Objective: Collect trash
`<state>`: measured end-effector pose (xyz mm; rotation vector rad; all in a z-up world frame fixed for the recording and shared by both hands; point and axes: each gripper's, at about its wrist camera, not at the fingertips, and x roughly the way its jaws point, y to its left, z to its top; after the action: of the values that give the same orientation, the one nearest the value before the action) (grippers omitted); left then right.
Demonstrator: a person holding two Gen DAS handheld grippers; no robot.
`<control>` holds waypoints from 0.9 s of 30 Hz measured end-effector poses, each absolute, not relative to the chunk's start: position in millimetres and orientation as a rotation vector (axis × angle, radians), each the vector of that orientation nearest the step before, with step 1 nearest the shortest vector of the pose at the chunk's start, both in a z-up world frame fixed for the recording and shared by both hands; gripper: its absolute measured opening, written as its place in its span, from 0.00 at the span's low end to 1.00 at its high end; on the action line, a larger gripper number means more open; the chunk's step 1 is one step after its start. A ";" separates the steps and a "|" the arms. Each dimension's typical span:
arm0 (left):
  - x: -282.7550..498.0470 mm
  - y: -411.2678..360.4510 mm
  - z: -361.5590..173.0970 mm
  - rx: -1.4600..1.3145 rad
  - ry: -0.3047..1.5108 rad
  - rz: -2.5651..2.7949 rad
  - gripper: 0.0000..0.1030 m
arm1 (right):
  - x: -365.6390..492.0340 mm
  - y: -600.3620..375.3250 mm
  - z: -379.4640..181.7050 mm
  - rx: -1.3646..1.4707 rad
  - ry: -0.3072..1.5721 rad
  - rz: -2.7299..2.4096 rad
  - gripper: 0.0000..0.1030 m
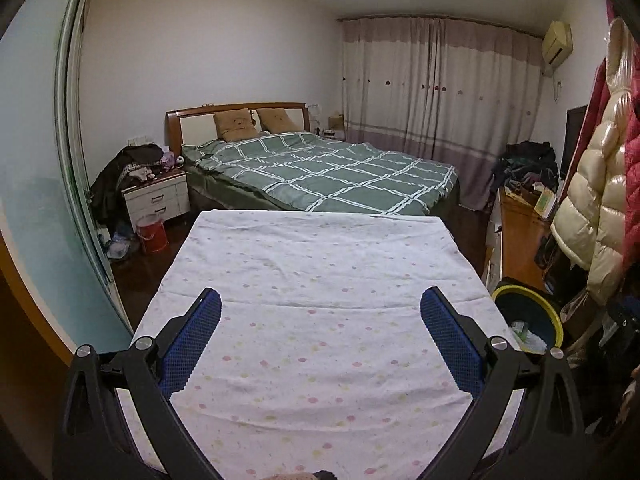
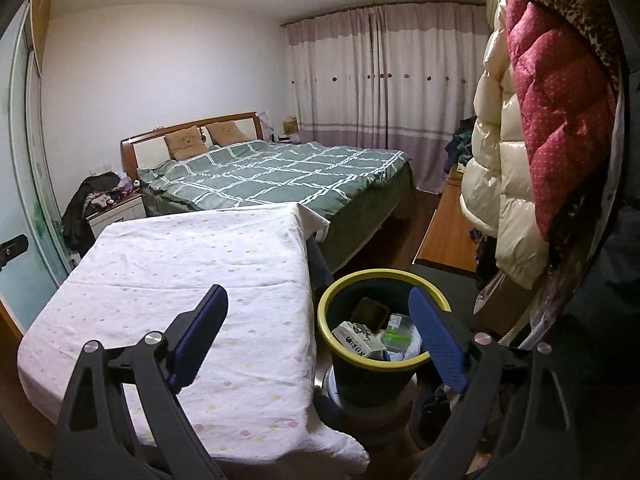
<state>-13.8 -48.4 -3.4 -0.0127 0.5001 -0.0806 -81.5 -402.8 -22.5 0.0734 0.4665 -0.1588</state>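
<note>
A dark bin with a yellow rim (image 2: 340,344) stands to the right of a table covered by a white dotted cloth (image 2: 192,280). Inside it lie a white printed box (image 2: 357,339), a clear bottle (image 2: 396,330) and other trash. My right gripper (image 2: 318,302) is open and empty, above the table's right edge and the bin. My left gripper (image 1: 320,300) is open and empty over the cloth (image 1: 312,280). The bin also shows at the right in the left wrist view (image 1: 554,318).
A bed with a green checked quilt (image 1: 332,168) stands beyond the table. A white nightstand (image 1: 156,196) piled with clothes and a red bucket (image 1: 152,234) are at the left. Puffy coats (image 2: 520,140) hang at the right over a wooden cabinet (image 2: 448,236).
</note>
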 end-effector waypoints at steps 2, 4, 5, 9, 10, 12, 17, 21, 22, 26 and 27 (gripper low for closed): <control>-15.1 -52.6 -3.5 -0.007 0.502 -0.078 0.95 | -80.6 -404.1 -23.6 0.075 0.468 -0.162 0.85; -12.6 -54.2 -3.9 -0.007 0.506 -0.077 0.95 | -79.5 -405.1 -24.7 0.084 0.471 -0.162 0.85; -11.1 -55.7 -4.3 -0.007 0.508 -0.076 0.95 | -78.1 -406.3 -25.6 0.086 0.472 -0.162 0.85; -5.6 -61.7 -8.0 0.004 0.519 -0.071 0.95 | -71.5 -411.4 -31.6 0.092 0.488 -0.168 0.85; -4.8 -62.5 -8.0 0.006 0.522 -0.071 0.95 | -70.8 -411.5 -32.7 0.094 0.491 -0.167 0.86; -4.6 -64.2 -10.6 0.013 0.529 -0.073 0.95 | -69.3 -412.6 -35.2 0.096 0.499 -0.167 0.86; -2.5 -63.6 -11.4 0.020 0.528 -0.066 0.95 | -68.3 -411.2 -37.0 0.095 0.504 -0.168 0.86; -2.3 -64.5 -12.8 0.020 0.531 -0.067 0.95 | -67.1 -410.5 -38.2 0.093 0.510 -0.167 0.86; -2.0 -64.6 -13.8 0.020 0.533 -0.068 0.95 | -66.6 -410.1 -38.7 0.093 0.511 -0.166 0.86; -1.2 -62.8 -15.6 0.022 0.534 -0.071 0.95 | -65.7 -408.9 -38.5 0.091 0.509 -0.165 0.86; -1.3 -62.2 -15.9 0.023 0.534 -0.070 0.95 | -65.2 -408.7 -38.5 0.089 0.508 -0.166 0.86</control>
<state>-1.3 -62.2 -15.9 0.0228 0.5336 -0.0699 -65.2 -408.7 -38.5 0.0892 0.5084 -0.1660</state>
